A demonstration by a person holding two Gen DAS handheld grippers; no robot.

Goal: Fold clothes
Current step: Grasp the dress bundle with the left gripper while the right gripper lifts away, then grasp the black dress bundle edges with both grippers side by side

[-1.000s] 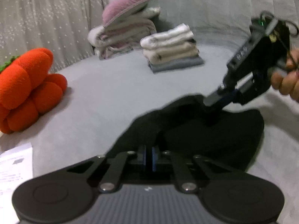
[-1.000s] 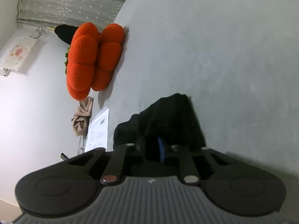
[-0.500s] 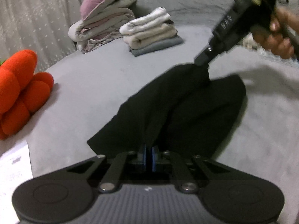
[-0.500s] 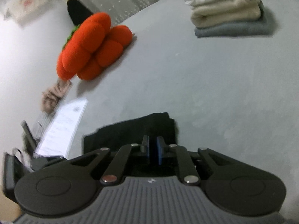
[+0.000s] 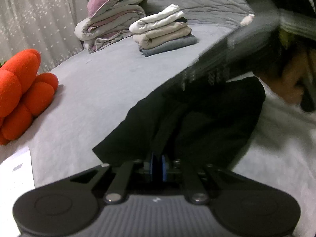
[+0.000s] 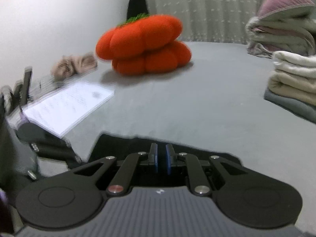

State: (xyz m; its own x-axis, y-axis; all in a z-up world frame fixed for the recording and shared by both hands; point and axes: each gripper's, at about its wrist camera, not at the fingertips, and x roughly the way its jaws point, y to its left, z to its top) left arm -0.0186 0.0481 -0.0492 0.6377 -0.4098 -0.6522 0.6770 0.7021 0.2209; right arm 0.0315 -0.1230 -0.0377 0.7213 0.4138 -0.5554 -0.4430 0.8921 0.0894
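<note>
A black garment (image 5: 197, 118) lies stretched on the grey bed sheet (image 5: 94, 90). My left gripper (image 5: 157, 165) is shut on its near edge, the cloth pinched between the blue pads. My right gripper (image 6: 161, 159) is shut on another edge of the black garment (image 6: 122, 142), which shows as a flat dark strip in front of the fingers. The right gripper's body crosses the left wrist view as a blurred dark bar (image 5: 233, 59) above the far end of the garment, held by a hand.
A stack of folded clothes (image 5: 164, 33) and a pile of bedding with a purple pillow (image 5: 110, 17) sit at the back. An orange pumpkin plush (image 6: 144, 45) is at the left. White papers (image 6: 67, 106) and a beige cloth (image 6: 75, 65) lie near the bed edge.
My right gripper has swung with its end of the black garment towards the left gripper, coming much closer in the left wrist view. The garment now lies flatter on the sheet.
</note>
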